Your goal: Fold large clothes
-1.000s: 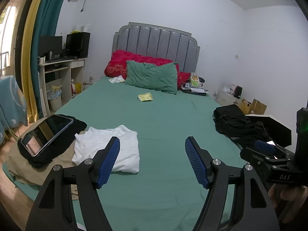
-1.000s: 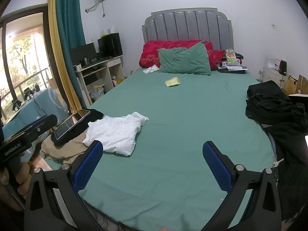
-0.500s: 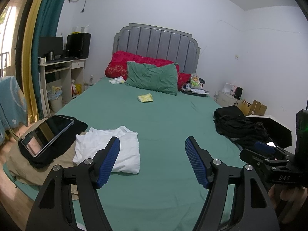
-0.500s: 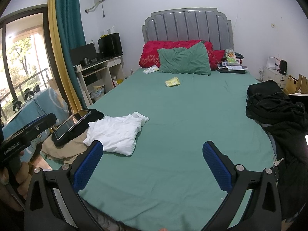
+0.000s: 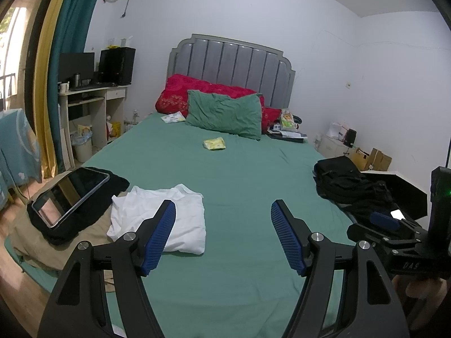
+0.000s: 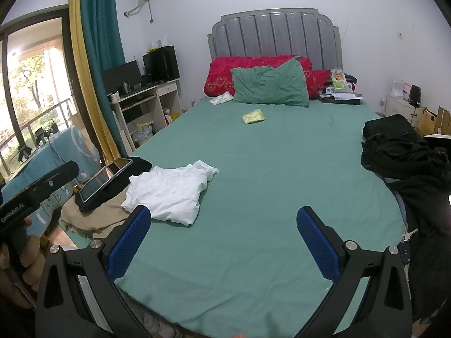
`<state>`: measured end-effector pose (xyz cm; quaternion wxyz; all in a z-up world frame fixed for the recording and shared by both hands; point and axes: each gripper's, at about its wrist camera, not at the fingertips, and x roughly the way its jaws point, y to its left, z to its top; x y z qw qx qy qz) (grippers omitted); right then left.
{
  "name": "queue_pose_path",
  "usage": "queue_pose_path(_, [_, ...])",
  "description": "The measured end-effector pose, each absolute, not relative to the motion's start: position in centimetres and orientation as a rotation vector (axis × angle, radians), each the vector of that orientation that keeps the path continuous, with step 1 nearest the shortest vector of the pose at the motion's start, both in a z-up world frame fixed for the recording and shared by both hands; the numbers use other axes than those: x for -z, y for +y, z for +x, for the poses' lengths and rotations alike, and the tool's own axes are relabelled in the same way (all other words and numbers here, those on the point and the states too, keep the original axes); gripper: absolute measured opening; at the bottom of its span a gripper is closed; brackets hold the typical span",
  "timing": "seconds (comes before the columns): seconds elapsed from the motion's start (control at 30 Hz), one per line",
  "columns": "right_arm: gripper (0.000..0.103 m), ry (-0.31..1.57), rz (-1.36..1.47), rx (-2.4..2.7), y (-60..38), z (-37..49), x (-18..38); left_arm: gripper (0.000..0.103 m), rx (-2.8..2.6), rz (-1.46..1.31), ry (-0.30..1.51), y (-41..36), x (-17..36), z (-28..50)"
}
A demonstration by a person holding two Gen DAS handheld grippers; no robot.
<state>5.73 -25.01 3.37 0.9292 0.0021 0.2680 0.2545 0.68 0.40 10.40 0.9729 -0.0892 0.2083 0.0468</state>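
A: Where are the clothes?

B: A crumpled white shirt (image 5: 166,219) lies on the green bed (image 5: 242,174), near its foot on the left side. It partly overlaps a tan garment (image 5: 42,242) at the bed's corner, and a black garment (image 5: 84,217) sits on the tan one with a tablet (image 5: 70,194) on top. On the right side of the bed there is a heap of black clothes (image 6: 400,152).

A: And the tools?

B: The left tool (image 5: 224,239) is spread wide, nothing between its blue pads (image 5: 157,239), held above the foot of the bed; from its own camera the left pad overlaps the white shirt, but I cannot tell that it touches. The right tool (image 6: 225,246) is wide too and empty, over bare sheet.

A: Anything else on the bed?

B: A green pillow (image 6: 270,87) against red bedding (image 6: 225,76) by the grey headboard (image 6: 276,36), and a small yellow packet (image 6: 253,116) in front of it
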Motion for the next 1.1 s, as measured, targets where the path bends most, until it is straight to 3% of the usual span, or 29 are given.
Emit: queue_pose_path(1.1, [0.102,0.561,0.009,-0.523,-24.48,6.03,-2.59,0.074,-0.096,-0.180,0.427,0.01,-10.28,0.61])
